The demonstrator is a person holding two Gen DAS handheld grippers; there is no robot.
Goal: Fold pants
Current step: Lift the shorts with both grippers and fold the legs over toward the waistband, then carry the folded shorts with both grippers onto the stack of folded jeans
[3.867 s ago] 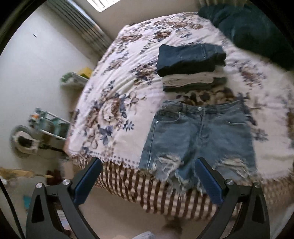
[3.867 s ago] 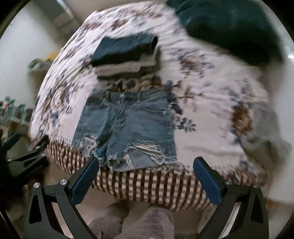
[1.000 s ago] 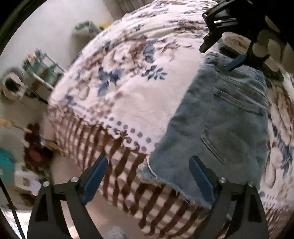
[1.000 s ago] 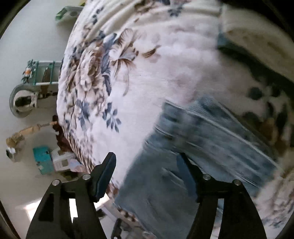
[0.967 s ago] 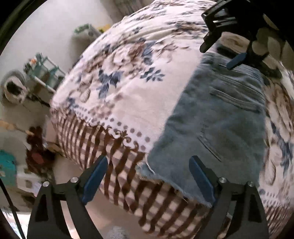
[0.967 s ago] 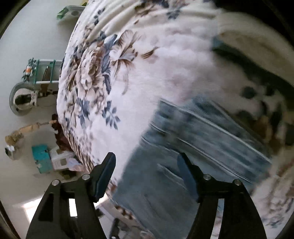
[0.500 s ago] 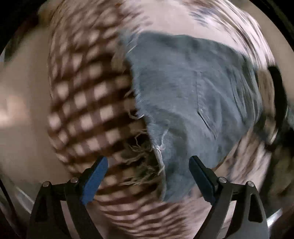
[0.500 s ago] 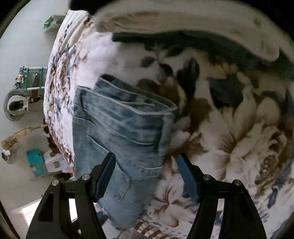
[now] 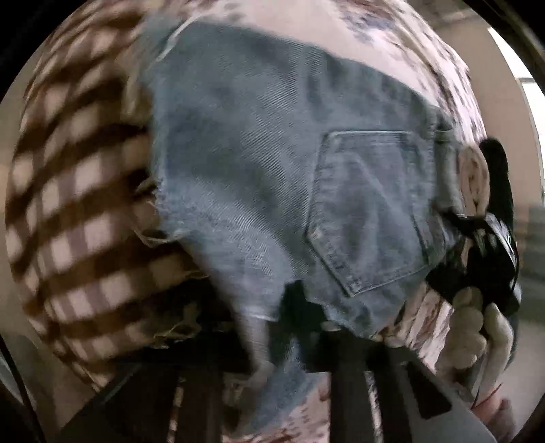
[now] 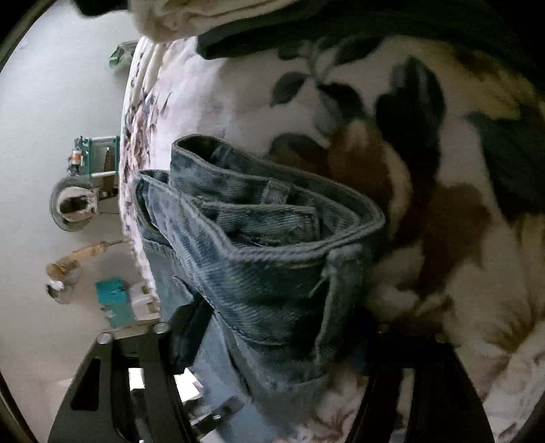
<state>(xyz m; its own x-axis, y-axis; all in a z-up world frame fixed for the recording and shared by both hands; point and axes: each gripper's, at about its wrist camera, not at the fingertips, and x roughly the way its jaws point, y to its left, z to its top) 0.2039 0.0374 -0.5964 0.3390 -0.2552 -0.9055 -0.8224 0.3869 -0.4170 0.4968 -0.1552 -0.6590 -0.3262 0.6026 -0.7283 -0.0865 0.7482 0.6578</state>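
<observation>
Right wrist view: denim shorts [image 10: 259, 259] lie folded in half lengthwise on the floral bedspread [image 10: 460, 238], doubled waistband toward the pile of folded clothes [image 10: 306, 24].
Right gripper [image 10: 272, 334]: fingers straddle the waistband end; whether they pinch it, I cannot tell.
Left gripper [image 9: 299, 327]: at the frayed hem end, jaws close on the denim, grip unclear through blur.
Long axis: runs hem to waistband, one tool at each end.
Hidden: both sets of fingertips, lower layer.
</observation>
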